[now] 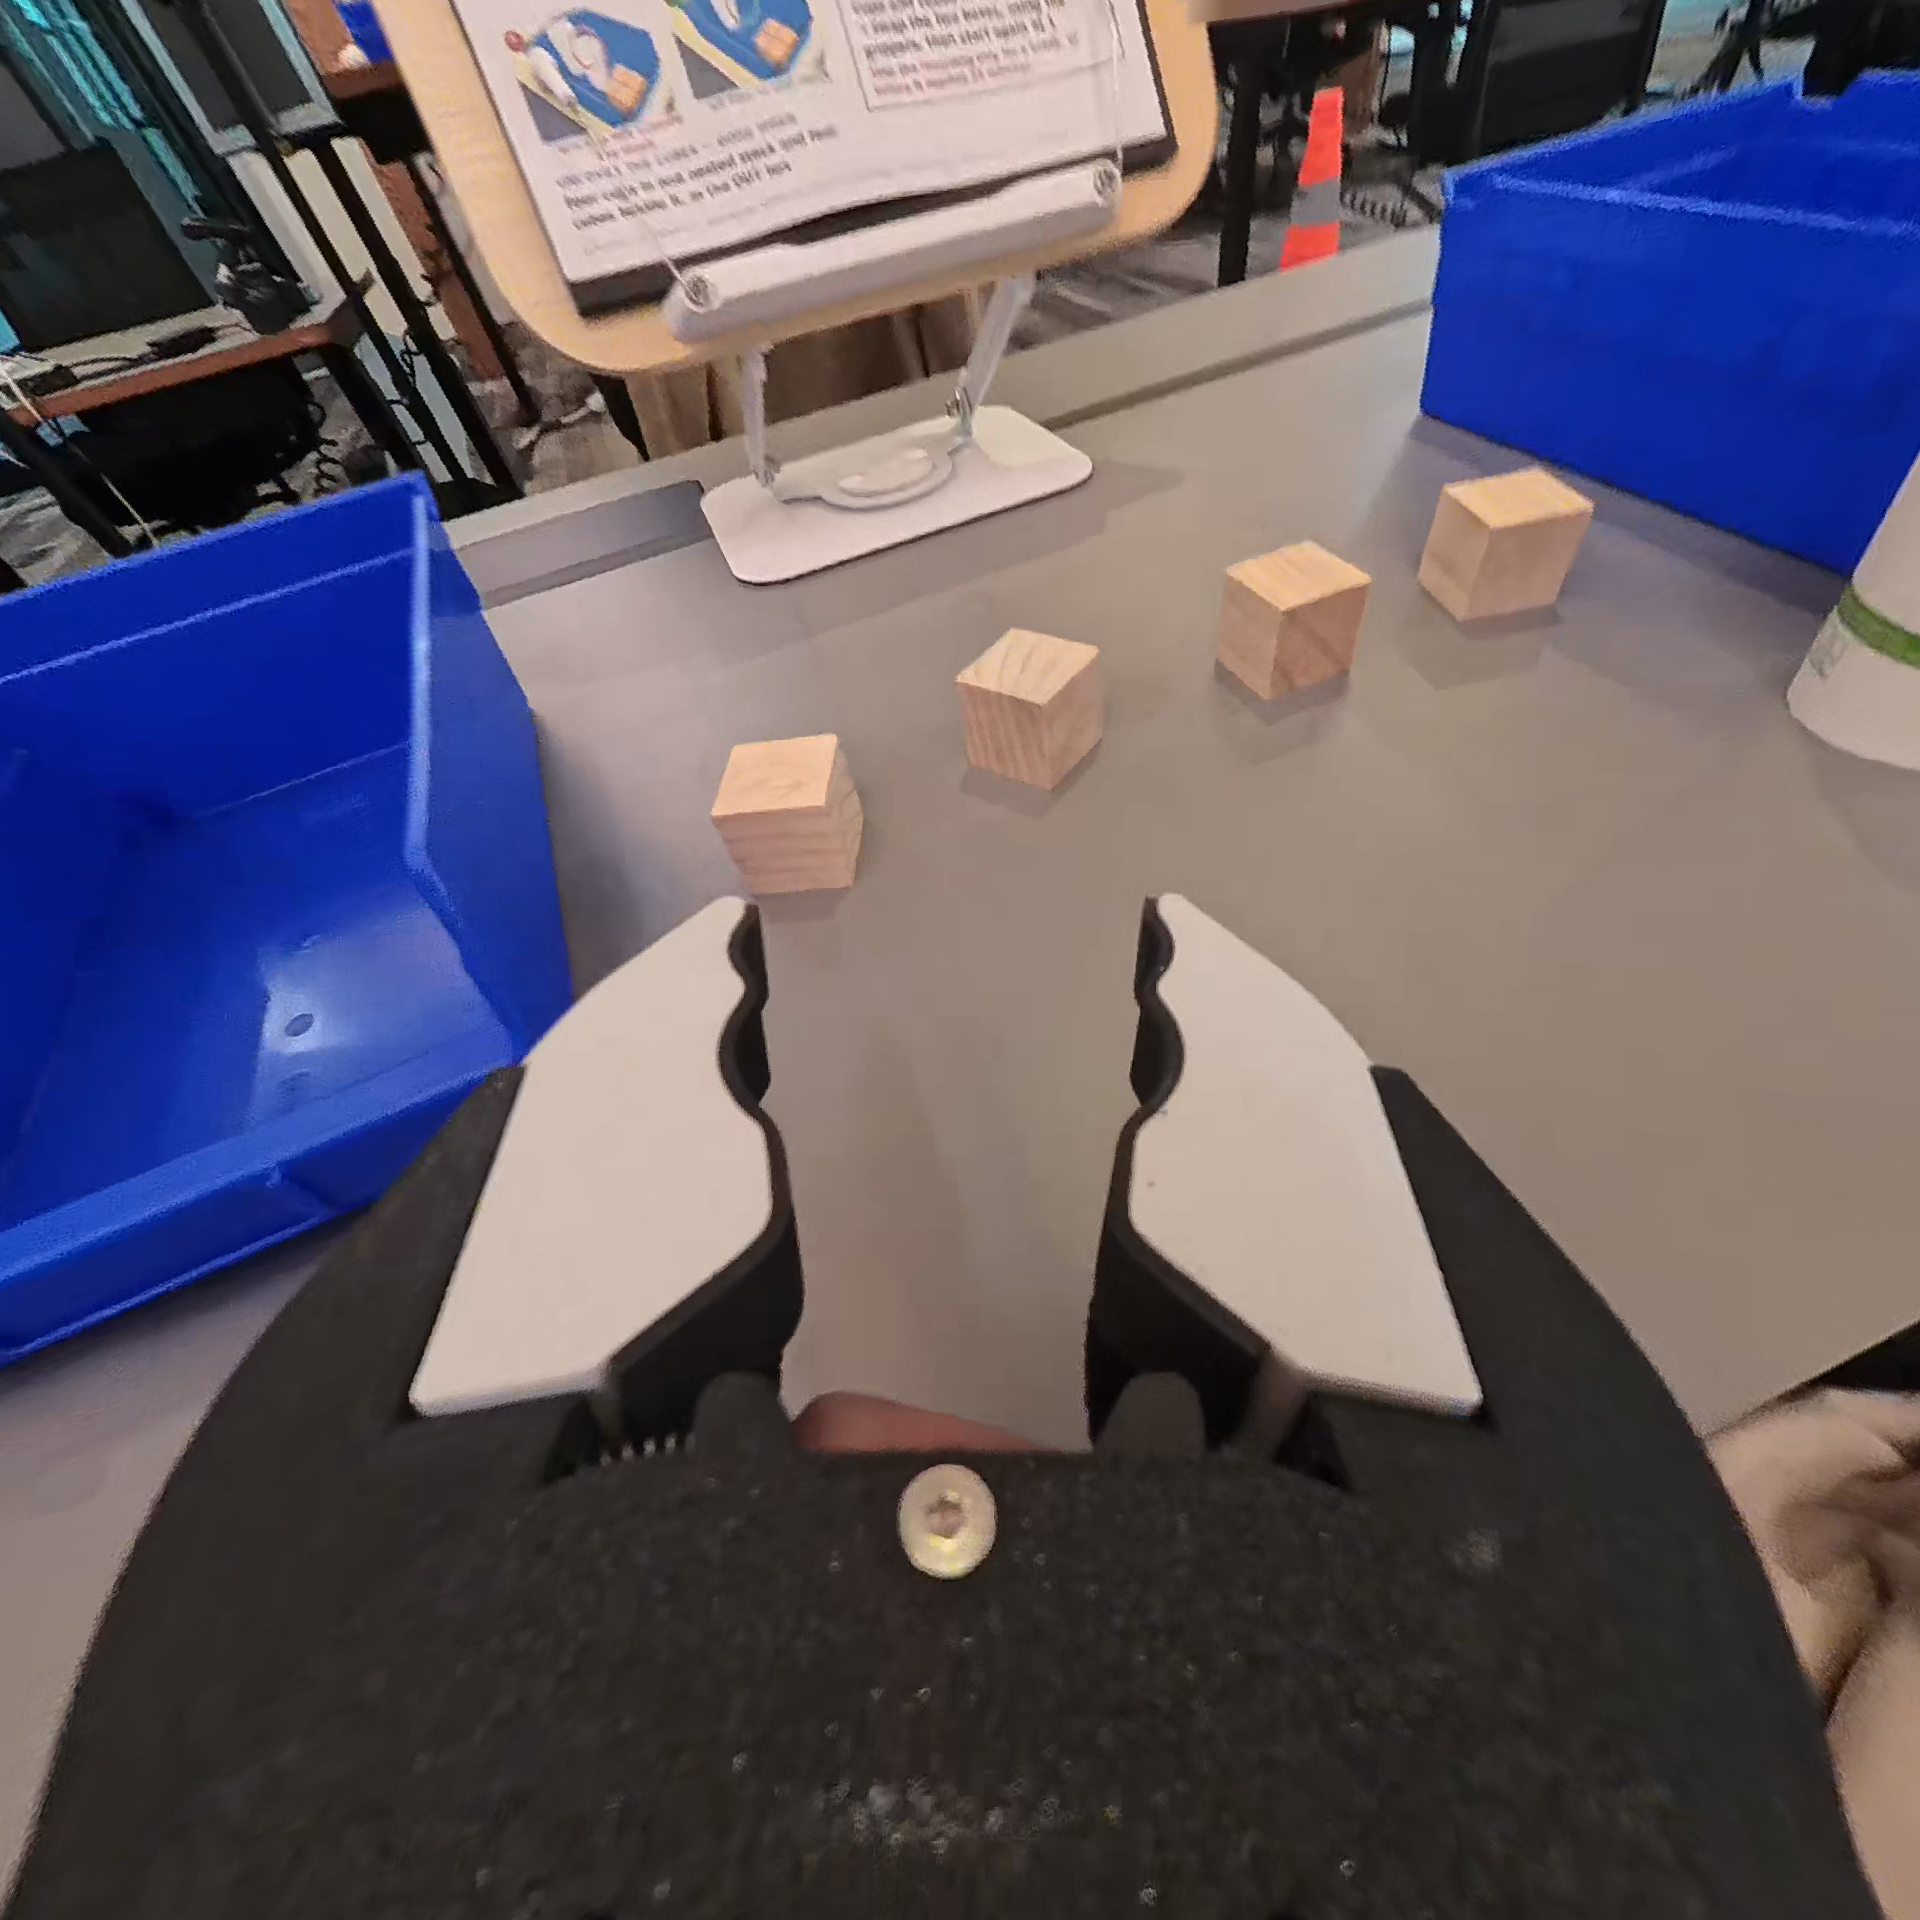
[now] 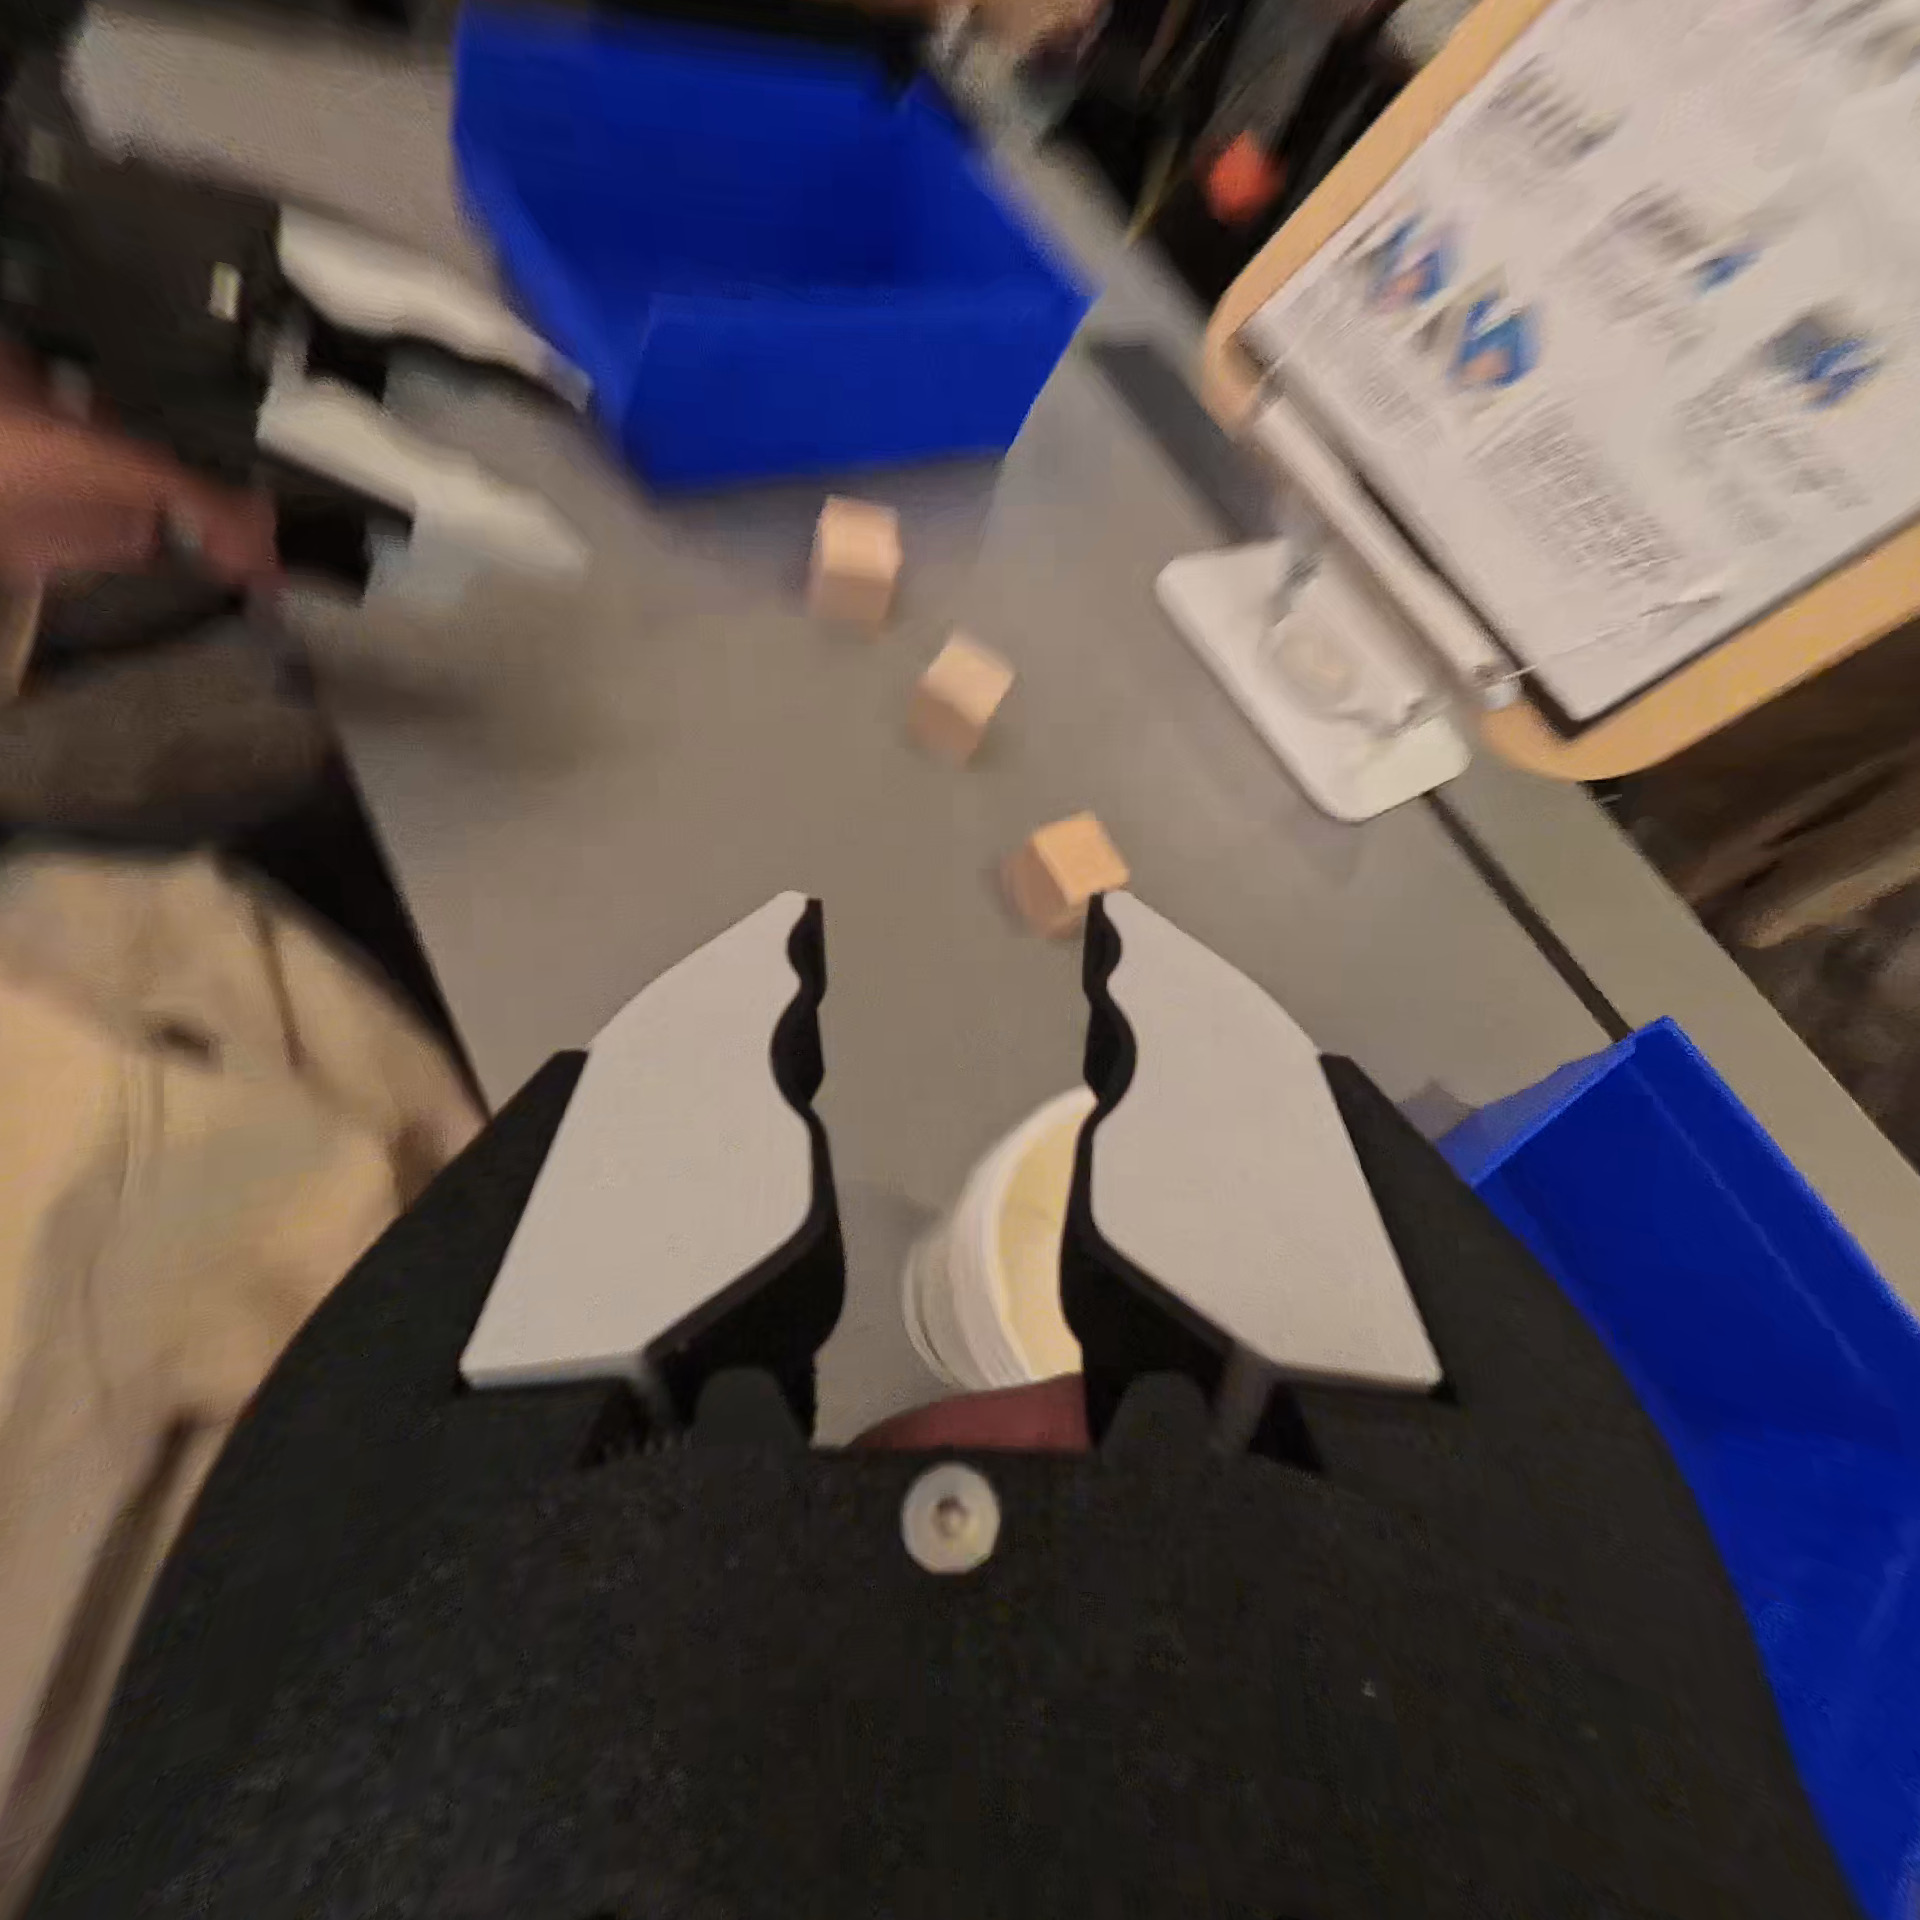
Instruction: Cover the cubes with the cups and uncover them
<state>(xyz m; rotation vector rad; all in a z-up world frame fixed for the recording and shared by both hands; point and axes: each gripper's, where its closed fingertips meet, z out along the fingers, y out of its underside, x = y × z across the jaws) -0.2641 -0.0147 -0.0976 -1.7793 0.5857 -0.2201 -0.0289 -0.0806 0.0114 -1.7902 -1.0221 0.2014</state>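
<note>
Plainly, none of the cubes was covered yet.
Cubes: four wooden cubes (image 1: pixel 1148 675) sat bare in a slanted row across the middle of the grey table (image 1: pixel 1455 987), running from near the left blue bin (image 1: pixel 260 935) toward the right blue bin (image 1: pixel 1662 312) at the far right corner.
Cups: a stack of white paper cups (image 2: pixel 1003 1257) stood mouth-down near the table's right edge, just beside the right bin.
Left gripper (image 1: pixel 951 914): jaws were apart and empty, hovering just short of the nearest cube (image 1: pixel 790 810).
Right gripper (image 2: pixel 954 914): jaws were apart and held nothing; the cup stack showed below and between them, and the view was blurred.
Handling: the cups looked light, thin and easy to crush, and nested ones would likely cling; a gentle pinch across the top cup's side wall seemed best, with the stack steadied.
Cubes' handling: stiff, stable, unlikely to shift unless a rim clipped them.
Stand: a paper stand (image 1: pixel 894 499) stood at the far edge.
</note>
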